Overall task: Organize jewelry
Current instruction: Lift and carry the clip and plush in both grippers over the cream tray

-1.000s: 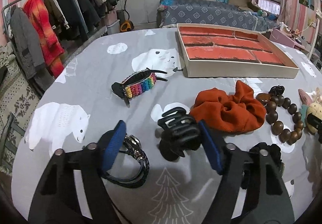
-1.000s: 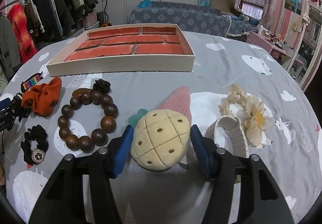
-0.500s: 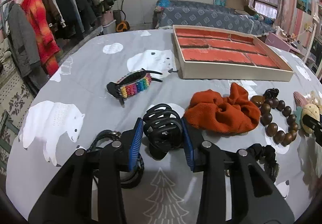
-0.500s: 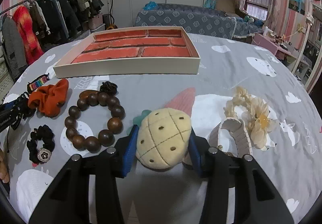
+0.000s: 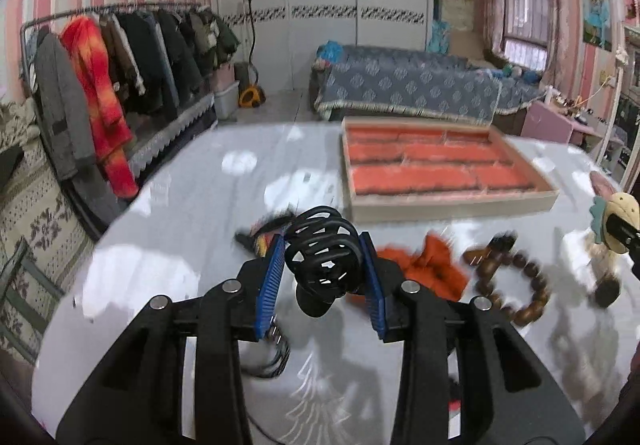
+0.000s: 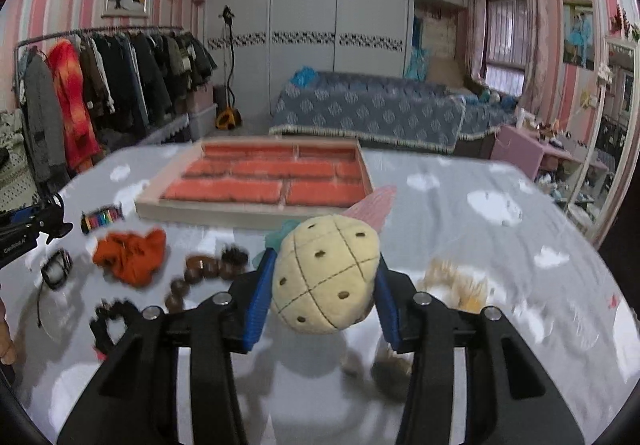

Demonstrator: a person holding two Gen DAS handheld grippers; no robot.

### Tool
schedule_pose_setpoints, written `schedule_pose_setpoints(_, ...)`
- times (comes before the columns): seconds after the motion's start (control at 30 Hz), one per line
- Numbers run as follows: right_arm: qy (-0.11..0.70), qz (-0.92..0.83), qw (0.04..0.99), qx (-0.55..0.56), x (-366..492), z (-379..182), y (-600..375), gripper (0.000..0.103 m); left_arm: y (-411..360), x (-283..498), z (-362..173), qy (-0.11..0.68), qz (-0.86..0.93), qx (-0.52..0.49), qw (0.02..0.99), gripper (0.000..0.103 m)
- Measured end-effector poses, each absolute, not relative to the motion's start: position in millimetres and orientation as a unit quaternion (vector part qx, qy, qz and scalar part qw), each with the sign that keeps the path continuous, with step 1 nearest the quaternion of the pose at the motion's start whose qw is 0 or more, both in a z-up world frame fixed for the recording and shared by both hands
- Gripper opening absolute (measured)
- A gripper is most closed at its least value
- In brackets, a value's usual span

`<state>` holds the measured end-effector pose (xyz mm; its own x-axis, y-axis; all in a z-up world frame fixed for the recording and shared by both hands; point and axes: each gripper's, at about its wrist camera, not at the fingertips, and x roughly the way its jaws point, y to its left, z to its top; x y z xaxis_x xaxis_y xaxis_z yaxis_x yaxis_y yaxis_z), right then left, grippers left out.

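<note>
My left gripper (image 5: 323, 265) is shut on a black claw hair clip (image 5: 322, 249) and holds it above the grey table. My right gripper (image 6: 325, 279) is shut on a cream plush pineapple clip (image 6: 326, 277), also lifted off the cloth; the same plush shows at the right edge of the left wrist view (image 5: 622, 215). A cream tray with an orange brick-pattern lining (image 5: 452, 203) (image 6: 256, 211) stands further back on the table. Below lie an orange scrunchie (image 5: 428, 265) (image 6: 132, 255), a brown bead bracelet (image 5: 516, 285) (image 6: 196, 273) and a rainbow hair clip (image 6: 100, 221).
A black braided bracelet (image 5: 268, 359) lies under the left gripper, a black scrunchie (image 6: 110, 319) at the near left, and a cream flower hair tie (image 6: 460, 281) to the right. A clothes rack (image 5: 100, 85) stands left, a bed (image 5: 404, 85) behind the table.
Both grippers closed on their items, the left on the black claw clip and the right on the plush pineapple, then rose off the table with them.
</note>
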<state>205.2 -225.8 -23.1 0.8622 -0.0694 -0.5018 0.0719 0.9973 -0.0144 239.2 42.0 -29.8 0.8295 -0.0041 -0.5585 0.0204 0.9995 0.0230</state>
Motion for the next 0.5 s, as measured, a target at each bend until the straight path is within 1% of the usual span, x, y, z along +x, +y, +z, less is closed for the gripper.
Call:
schedule_pose_setpoints(0.2,0.209,-0.033,0.977,0.003,232.4,13.0,-233.4,0.046,19.5,264.9,14.9,0.232,-0.016,0.024,0.972,0.036)
schedule_pose_setpoints(0.33,0.191,-0.025,0.981,0.012,267.1,27.9,-231.4,0.046,2.5,292.4,30.3,0.203,-0.021,0.020,0.979,0.036)
schedule_pose_setpoints(0.5,0.182,-0.015,0.983,0.014,312.1,30.8,-226.0,0.046,-16.3,332.1,38.1,0.176,-0.027,0.014,0.984,0.036)
